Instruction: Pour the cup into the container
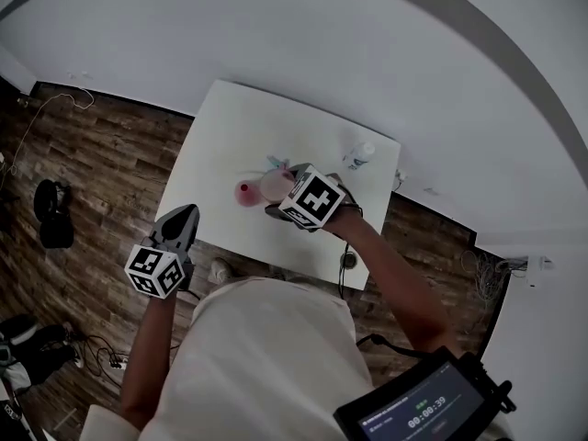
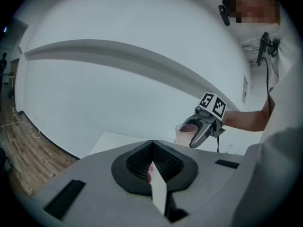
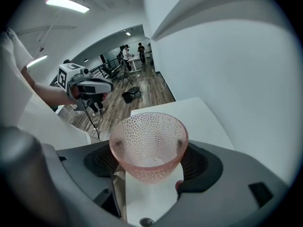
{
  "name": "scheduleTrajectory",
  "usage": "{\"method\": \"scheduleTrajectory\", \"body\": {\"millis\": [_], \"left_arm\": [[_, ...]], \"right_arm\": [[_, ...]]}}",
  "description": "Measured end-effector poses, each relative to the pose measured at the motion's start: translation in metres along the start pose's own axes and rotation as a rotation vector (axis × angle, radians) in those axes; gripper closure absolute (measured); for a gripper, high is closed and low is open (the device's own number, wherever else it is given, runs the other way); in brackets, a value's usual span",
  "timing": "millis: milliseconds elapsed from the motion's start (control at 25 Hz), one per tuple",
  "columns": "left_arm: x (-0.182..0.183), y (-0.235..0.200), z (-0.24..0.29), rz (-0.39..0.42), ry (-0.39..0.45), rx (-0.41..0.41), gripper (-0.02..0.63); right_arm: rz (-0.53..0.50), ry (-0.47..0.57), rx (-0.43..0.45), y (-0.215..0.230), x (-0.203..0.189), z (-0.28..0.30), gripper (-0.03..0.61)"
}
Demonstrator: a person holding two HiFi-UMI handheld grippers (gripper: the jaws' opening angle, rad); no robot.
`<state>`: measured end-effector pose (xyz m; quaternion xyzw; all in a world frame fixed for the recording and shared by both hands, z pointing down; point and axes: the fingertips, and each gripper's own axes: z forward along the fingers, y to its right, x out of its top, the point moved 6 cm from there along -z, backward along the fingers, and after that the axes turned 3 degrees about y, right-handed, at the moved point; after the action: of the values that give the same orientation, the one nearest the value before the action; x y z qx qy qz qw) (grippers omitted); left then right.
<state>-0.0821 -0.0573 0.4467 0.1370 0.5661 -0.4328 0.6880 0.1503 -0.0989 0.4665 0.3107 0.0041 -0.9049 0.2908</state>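
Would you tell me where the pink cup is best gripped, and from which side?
Grip the pink cup across its wall below the rim, from the side, as the right tongs do now. It is round and open-topped, so opposite walls seat between the pads, leaving the mouth clear.

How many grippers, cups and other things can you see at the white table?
Grey grippers: 2 (left gripper, right gripper)
Pink dimpled glass cup: 1
Pink round container: 1
Small pale bottle: 1
Small light-blue thing: 1
Total: 6
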Motion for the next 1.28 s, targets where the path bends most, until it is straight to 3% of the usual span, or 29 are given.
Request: {"method": "scheduleTrajectory", "body": {"millis": [480, 880, 1280], "left_arm": [[0.015, 0.062, 0.029, 0.016, 0.049, -0.034, 0.603], [0.010, 0.081, 0.032, 0.006, 0.090, -0.006, 0.603], [0.005, 0.076, 0.039, 0.005, 0.069, -0.021, 0.603]], "right_arm": [[-0.026, 0.239, -0.032, 0.006, -0.032, -0.059, 0.206], [-0.005, 0.381, -0.056, 0.007, -0.050, -0.084, 0.206], [-0.042, 0.423, -0.076, -0.006, -0.065, -0.084, 0.206]]}}
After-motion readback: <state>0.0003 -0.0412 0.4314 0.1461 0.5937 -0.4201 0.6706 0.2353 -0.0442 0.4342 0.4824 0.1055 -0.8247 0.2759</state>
